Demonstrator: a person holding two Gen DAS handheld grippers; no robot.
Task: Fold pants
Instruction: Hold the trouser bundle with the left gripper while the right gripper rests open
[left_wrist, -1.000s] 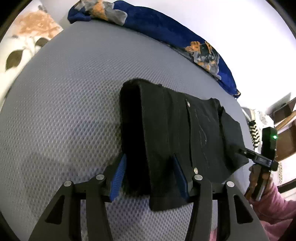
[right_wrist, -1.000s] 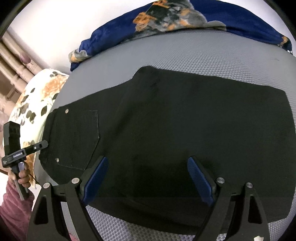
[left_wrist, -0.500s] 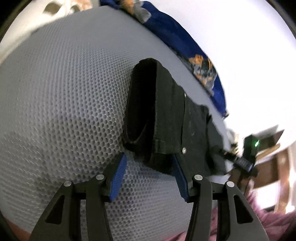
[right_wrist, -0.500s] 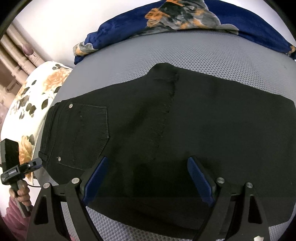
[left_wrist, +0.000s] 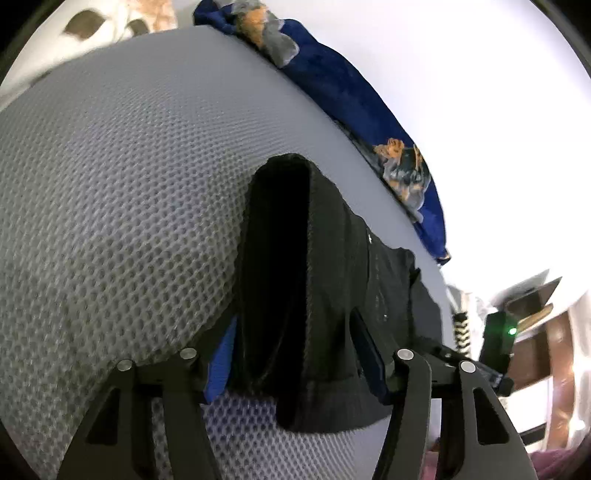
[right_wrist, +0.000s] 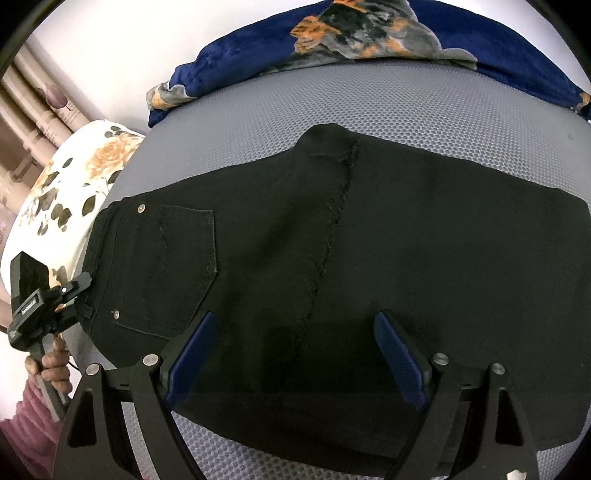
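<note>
Left tongs (left_wrist: 295, 363) straddle pants (right_wrist: 332, 258) waistband edge, just widened; mattress (left_wrist: 110, 184) beyond.

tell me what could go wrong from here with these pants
1. The left gripper straddles a thick bunched waistband end of the black pants, and its jaws have just been opening; the layers may slip out or only some get caught.
2. The right gripper hangs open above the flat fabric holding nothing, so a lift by the left alone could drag the pants across the grey mesh mattress and undo the fold.
</note>
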